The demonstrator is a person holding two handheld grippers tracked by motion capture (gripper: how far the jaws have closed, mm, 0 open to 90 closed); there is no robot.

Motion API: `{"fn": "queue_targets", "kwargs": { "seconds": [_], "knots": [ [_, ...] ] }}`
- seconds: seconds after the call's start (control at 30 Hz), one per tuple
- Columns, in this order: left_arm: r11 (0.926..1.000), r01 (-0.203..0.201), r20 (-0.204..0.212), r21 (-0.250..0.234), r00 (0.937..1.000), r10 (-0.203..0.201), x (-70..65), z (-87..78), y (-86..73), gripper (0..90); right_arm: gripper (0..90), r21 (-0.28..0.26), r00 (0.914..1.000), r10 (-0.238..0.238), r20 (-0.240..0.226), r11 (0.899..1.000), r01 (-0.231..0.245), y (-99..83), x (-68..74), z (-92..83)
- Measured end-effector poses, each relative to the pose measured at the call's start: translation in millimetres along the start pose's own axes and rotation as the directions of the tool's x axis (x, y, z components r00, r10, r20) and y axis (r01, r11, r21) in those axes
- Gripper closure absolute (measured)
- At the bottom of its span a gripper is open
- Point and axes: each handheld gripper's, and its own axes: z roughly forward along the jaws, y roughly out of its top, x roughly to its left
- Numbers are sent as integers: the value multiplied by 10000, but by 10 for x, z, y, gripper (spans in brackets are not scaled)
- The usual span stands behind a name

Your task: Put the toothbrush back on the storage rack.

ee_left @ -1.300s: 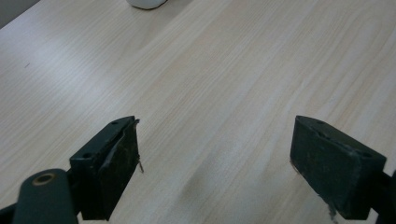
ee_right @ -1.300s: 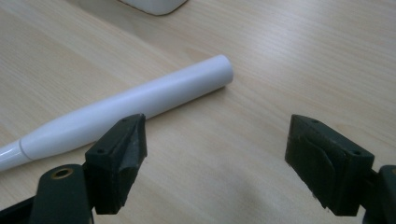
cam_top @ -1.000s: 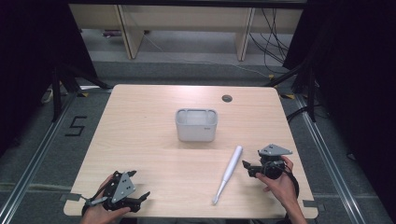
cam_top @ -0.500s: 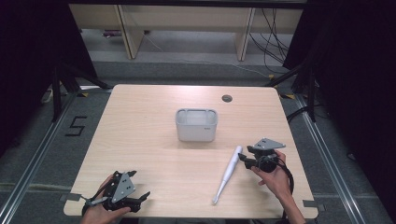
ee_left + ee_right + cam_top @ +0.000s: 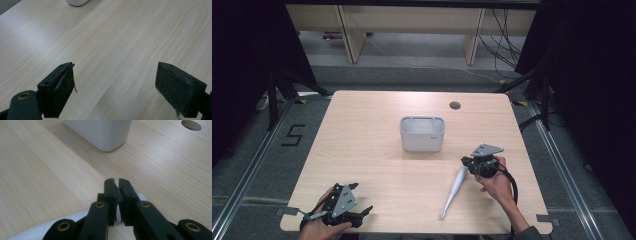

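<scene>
1. Over the table [image 5: 362, 150], in the high view, I see a white open-topped container [image 5: 422, 135] standing upright near the middle. Through its mouth I see its own pale inner walls.
2. Toward 4 o'clock from the container, and apart from it, a slim white tool [image 5: 454, 187] lies flat on the wood. Its long axis runs from about 1 o'clock down to 7 o'clock.
3. My right gripper [image 5: 466, 162] sits at the tool's 1 o'clock end, held in a hand that comes in from the table's 5 o'clock corner. A round hole [image 5: 455, 105] marks the tabletop at 1 o'clock from the container.
4. My left gripper [image 5: 362, 196] rests at the table's 7 o'clock corner, well apart from both container and tool.
5. From the left gripper view, the left gripper [image 5: 115, 85] has its jaws spread wide over bare wood with nothing between them. The container's base [image 5: 77, 2] peeks in at 11 o'clock.
6. From the right gripper view, the right gripper [image 5: 116, 181] has just been closing, and its jaws now stand together with a mere slit between them. The tool [image 5: 37, 230] shows white beneath the jaws at 7 o'clock. I cannot tell whether any part of it is pinched between the pads.
7. The container [image 5: 100, 132] stands ahead at 12 o'clock, with only its outer wall facing me, and the hole [image 5: 191, 125] is at 2 o'clock.
</scene>
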Motion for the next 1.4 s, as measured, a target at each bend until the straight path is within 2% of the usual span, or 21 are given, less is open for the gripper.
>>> {"fn": "queue_targets", "kwargs": {
  "seconds": [0.07,0.1,0.13,0.17,0.23,0.27,0.33,0.4,0.43,0.53,0.57,0.73,0.77,0.93,0.97,1.03,1.07,1.27,1.33,1.37,1.4],
  "knots": [
    [9999,-114,-11,65,9999,114,0,1,0,151,881,141,9999,120,-5,9998,-120,22,-4,39],
    [9995,-274,42,150,9996,273,5,-7,4,151,886,121,9999,-101,-52,9999,101,30,-20,70],
    [9995,-270,92,156,9996,268,3,-10,4,151,890,315,9998,188,-83,9993,-185,36,-5,85],
    [9995,-270,92,156,9996,268,3,-10,4,151,891,218,10000,-78,-29,9997,78,41,-23,116],
    [9998,-201,17,59,9998,201,-2,-8,7,151,890,510,9998,167,-129,9986,-160,52,-7,143],
    [9997,-223,10,52,9998,223,0,-10,7,151,891,453,9999,2,-123,9990,4,56,-17,160],
    [9995,-308,-54,90,9995,308,2,-14,7,151,890,537,9999,107,-121,9985,-100,61,-17,173],
    [9999,-118,49,38,9999,117,-9,-8,9,151,888,572,9999,20,-111,9984,-14,56,-34,182],
    [9999,-113,26,39,9999,112,-12,-6,9,151,888,686,9998,184,-89,9975,-177,52,-30,178],
    [10000,-69,100,10,9999,69,-19,-6,5,151,887,613,10000,-65,-24,9981,66,42,-66,185],
    [9999,26,42,-117,10000,-25,-28,1,2,151,887,686,10000,-42,-11,9976,42,40,-71,180],
    [10000,-54,-80,-14,10000,53,-20,-1,7,151,887,871,9999,100,-32,9962,-97,20,-84,177],
    [10000,-81,57,-2,10000,81,-20,-2,8,152,887,873,9999,102,-29,9961,-99,17,-87,178],
    [9999,-80,88,136,9999,79,-21,-11,3,151,887,892,10000,18,22,9960,-20,10,-97,162],
    [10000,-63,65,-3,10000,63,-21,-6,6,151,885,830,9999,-162,-47,9964,166,6,-110,162],
    [10000,1,90,-70,10000,0,-28,-6,4,152,884,889,10000,83,-7,9960,-82,-1,-88,152],
    [9999,-126,51,84,9999,126,-17,-9,6,151,884,931,10000,34,-51,9957,-30,-4,-94,146],
    [10000,-51,74,-7,10000,51,-23,-7,5,151,881,1053,9999,42,-114,9944,-30,-29,-99,118],
    [9997,-228,99,19,9997,228,-7,-16,3,151,879,1086,9999,61,-140,9941,-46,-41,-96,107],
    [9997,-231,73,120,9997,230,-5,-25,7,151,879,894,10000,68,-73,9960,-61,-54,-90,113],
    [9999,-104,-70,-51,9999,104,-14,-12,4,151,876,1114,9999,73,-88,9938,-63,-60,-99,80]
  ]
}}
